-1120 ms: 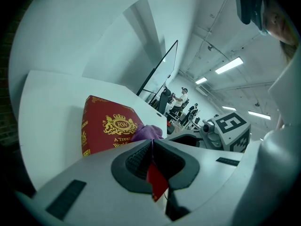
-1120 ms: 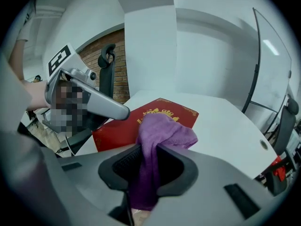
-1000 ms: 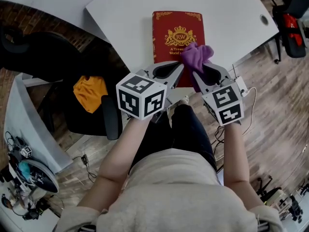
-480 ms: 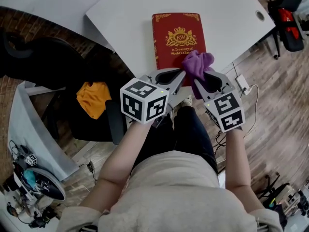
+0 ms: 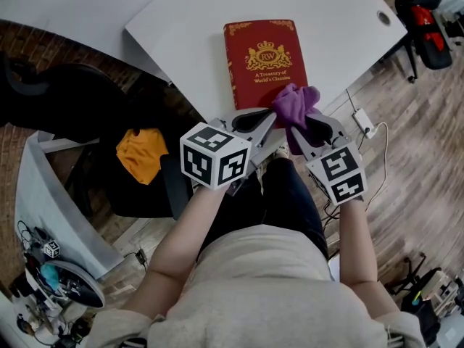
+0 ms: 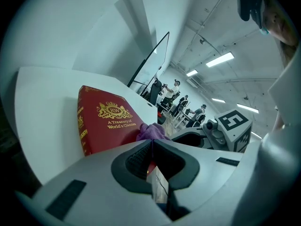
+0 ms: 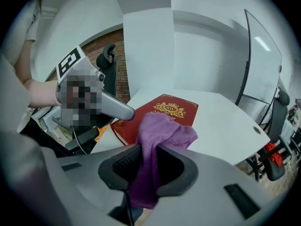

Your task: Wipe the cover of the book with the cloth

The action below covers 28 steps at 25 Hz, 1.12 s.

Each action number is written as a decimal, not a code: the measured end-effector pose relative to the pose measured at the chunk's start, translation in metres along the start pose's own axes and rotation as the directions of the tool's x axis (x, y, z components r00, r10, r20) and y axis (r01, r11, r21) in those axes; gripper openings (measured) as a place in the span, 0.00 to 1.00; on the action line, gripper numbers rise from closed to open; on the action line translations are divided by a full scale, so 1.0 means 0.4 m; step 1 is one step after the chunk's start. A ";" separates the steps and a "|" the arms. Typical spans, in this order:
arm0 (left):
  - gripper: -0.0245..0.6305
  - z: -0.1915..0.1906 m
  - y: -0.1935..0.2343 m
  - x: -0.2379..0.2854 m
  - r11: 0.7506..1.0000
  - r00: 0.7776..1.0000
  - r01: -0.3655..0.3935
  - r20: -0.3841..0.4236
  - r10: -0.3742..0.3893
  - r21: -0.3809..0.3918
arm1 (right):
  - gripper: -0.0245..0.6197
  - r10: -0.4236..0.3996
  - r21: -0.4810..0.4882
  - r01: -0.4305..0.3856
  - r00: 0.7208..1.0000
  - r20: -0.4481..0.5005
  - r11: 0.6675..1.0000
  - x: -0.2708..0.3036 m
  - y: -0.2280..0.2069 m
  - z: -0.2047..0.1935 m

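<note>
- Found book [image 5: 264, 56] flat on table [image 5: 181, 27], near end hidden behind cloth [image 5: 293, 101] and grippers.
- Found right gripper [image 5: 299, 118] clamped on cloth, bunched over book's near corner.
- Found left gripper [image 5: 267, 116] closed, empty; contact with book unclear.

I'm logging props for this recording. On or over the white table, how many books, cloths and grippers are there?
Red hardcover book: 1
Purple cloth: 1
Grey two-jaw grippers, left gripper and right gripper: 2
Total: 4
</note>
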<state>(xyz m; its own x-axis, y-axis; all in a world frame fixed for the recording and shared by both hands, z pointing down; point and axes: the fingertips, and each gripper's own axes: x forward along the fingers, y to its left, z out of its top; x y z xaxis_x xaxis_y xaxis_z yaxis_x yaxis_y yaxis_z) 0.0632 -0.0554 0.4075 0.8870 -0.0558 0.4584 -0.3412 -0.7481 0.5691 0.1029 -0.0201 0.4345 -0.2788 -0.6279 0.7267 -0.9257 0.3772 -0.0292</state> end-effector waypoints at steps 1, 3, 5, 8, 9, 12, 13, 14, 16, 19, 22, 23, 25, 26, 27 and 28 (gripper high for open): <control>0.08 -0.004 -0.001 -0.001 1.000 1.000 0.003 -0.004 -0.003 0.001 | 0.20 -0.001 -0.002 0.001 1.000 -0.003 1.000 -0.002 0.002 -0.002; 0.08 -0.012 -0.006 -0.002 1.000 1.000 0.010 -0.012 -0.010 0.003 | 0.20 -0.005 -0.011 0.005 1.000 -0.009 1.000 -0.006 0.005 -0.007; 0.08 -0.019 -0.010 -0.003 1.000 1.000 0.016 -0.017 -0.016 0.002 | 0.20 -0.008 -0.017 0.008 1.000 -0.013 1.000 -0.010 0.008 -0.010; 0.08 -0.026 -0.012 -0.007 1.000 1.000 0.020 -0.022 -0.020 -0.003 | 0.20 -0.008 -0.019 0.008 1.000 -0.018 1.000 -0.017 0.013 -0.011; 0.08 -0.026 -0.013 -0.008 1.000 1.000 0.021 -0.022 -0.021 -0.002 | 0.20 -0.007 -0.016 0.007 1.000 -0.017 1.000 -0.022 0.013 -0.010; 0.08 -0.018 -0.016 -0.011 1.000 1.000 0.024 -0.018 -0.024 0.005 | 0.20 -0.006 0.005 0.006 1.000 -0.003 1.000 -0.038 0.009 -0.005; 0.08 -0.014 -0.016 -0.013 1.000 1.000 0.023 -0.015 -0.023 0.007 | 0.20 -0.005 0.009 0.005 1.000 0.001 1.000 -0.041 0.009 -0.004; 0.08 -0.010 -0.016 -0.015 1.000 1.000 0.022 -0.011 -0.022 0.009 | 0.20 -0.004 0.007 0.004 1.000 0.003 1.000 -0.044 0.009 -0.002; 0.08 -0.001 -0.016 -0.017 1.000 1.000 0.020 -0.005 -0.020 0.013 | 0.20 -0.002 -0.003 0.002 1.000 0.002 1.000 -0.048 0.007 0.001; 0.08 0.015 -0.019 -0.022 1.000 1.000 0.016 0.008 -0.016 0.016 | 0.20 0.003 -0.017 -0.003 1.000 0.006 1.000 -0.058 0.005 0.015; 0.08 0.028 -0.017 -0.027 1.000 1.000 0.008 0.021 -0.008 0.016 | 0.20 0.005 -0.037 -0.005 1.000 0.016 0.999 -0.073 0.002 0.038; 0.08 0.033 -0.015 -0.029 1.000 1.000 0.004 0.027 -0.004 0.015 | 0.20 0.006 -0.043 -0.005 1.000 0.024 0.999 -0.079 0.000 0.049; 0.08 0.047 -0.012 -0.030 1.000 0.999 -0.004 0.041 0.003 0.011 | 0.20 0.011 -0.056 -0.008 0.999 0.042 0.998 -0.090 -0.008 0.073; 0.08 0.055 -0.012 -0.030 1.000 0.999 -0.005 0.049 0.005 0.007 | 0.20 0.012 -0.063 -0.009 0.999 0.051 0.998 -0.095 -0.013 0.085; 0.08 0.063 -0.013 -0.032 1.000 0.998 -0.006 0.059 0.006 0.004 | 0.20 0.013 -0.072 -0.009 0.998 0.058 0.997 -0.098 -0.017 0.096; 0.08 0.070 -0.013 -0.033 1.000 0.998 -0.009 0.067 0.009 0.002 | 0.20 0.013 -0.082 -0.007 0.998 0.065 0.997 -0.101 -0.022 0.106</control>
<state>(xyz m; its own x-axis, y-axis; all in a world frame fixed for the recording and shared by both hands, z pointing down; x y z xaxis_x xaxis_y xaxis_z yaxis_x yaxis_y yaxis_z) 0.0618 -0.0694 0.3793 0.9029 -0.1064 0.4165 -0.3483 -0.7488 0.5639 0.1116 -0.0269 0.3763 -0.3065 -0.6660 0.6801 -0.8996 0.4361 0.0216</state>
